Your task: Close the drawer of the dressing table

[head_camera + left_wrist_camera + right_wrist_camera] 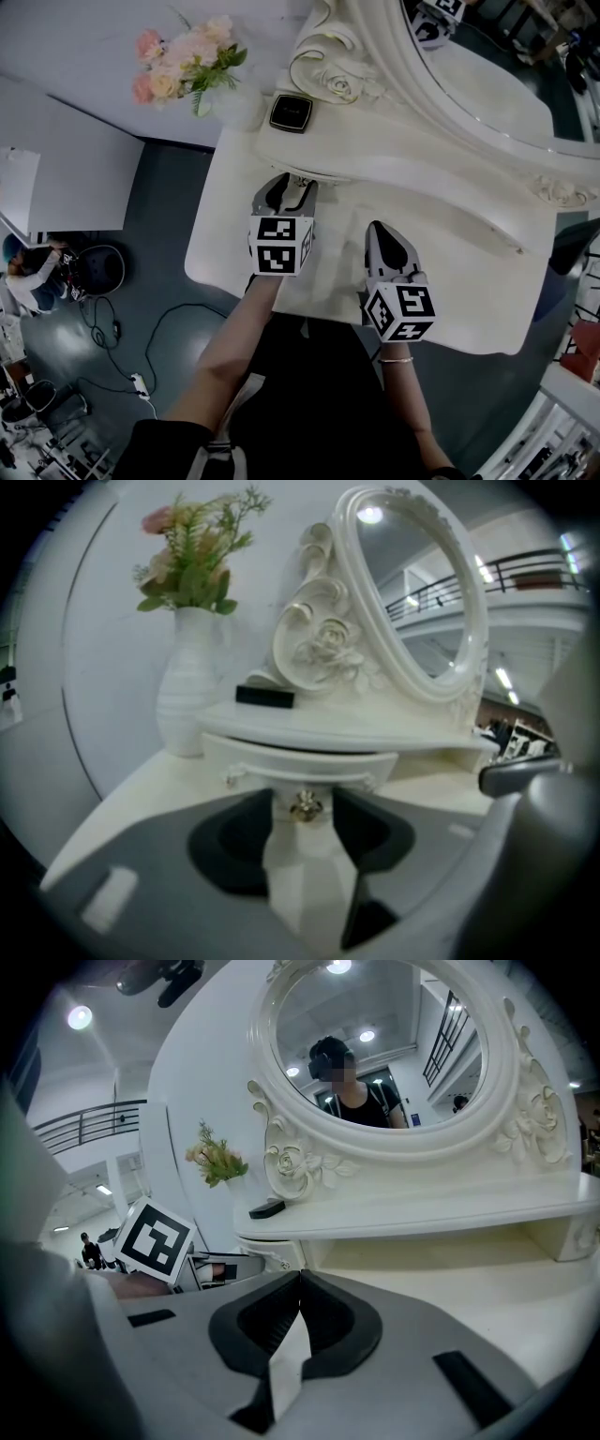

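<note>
Gilt round knob (305,806) between left tool's (305,795) parted jaws.

From your left gripper (292,186), 12 o'clock is blocked by the drawer front (300,766). Its gold knob (305,805) shows in the gap between the spread jaws, and the shelf (328,726) overhangs it — no room upward there. At 10 o'clock the vase (187,691) stands on the tabletop (469,272); a black case (264,696) sits on the shelf. Your right gripper (380,232), jaws together, lies near at 3 o'clock. Past it the tabletop is bare — free passage toward 3 o'clock.
</note>
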Motion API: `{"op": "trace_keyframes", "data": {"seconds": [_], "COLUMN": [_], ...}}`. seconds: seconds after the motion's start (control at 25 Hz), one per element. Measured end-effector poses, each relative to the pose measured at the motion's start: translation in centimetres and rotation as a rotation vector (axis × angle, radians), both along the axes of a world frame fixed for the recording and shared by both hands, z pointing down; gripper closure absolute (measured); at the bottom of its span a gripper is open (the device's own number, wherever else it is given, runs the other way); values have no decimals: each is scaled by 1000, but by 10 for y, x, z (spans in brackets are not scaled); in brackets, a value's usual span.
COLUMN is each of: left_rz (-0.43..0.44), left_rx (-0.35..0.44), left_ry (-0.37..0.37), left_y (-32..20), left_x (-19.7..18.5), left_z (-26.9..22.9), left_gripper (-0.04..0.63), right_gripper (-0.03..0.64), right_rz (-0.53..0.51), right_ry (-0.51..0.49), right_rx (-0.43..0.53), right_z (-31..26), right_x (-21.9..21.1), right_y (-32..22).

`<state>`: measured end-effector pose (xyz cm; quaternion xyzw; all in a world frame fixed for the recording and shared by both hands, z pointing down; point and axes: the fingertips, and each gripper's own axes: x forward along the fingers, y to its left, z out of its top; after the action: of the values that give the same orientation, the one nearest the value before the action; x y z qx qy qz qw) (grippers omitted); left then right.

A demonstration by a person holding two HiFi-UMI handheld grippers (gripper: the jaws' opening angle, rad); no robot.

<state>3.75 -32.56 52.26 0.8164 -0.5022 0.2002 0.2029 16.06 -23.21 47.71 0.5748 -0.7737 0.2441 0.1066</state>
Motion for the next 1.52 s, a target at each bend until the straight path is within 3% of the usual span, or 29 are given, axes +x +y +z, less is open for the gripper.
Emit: {"op": "trace_keyframes", "data": {"seconds": [0.92,1.52], "left_rz": [29,67], "left_rx": [22,81], "left_ry": [0,8], "left_y": [-13,18], "left_x": [8,-9], "left_z": [-8,-37], "left_gripper": [392,460], "right_gripper": [612,612], "right_rz": [8,21], "right_ry": [6,19], "right_rx": [18,74], "right_z": [-8,-25], "right_x": [-4,-20], "right_y": [6,21]}}
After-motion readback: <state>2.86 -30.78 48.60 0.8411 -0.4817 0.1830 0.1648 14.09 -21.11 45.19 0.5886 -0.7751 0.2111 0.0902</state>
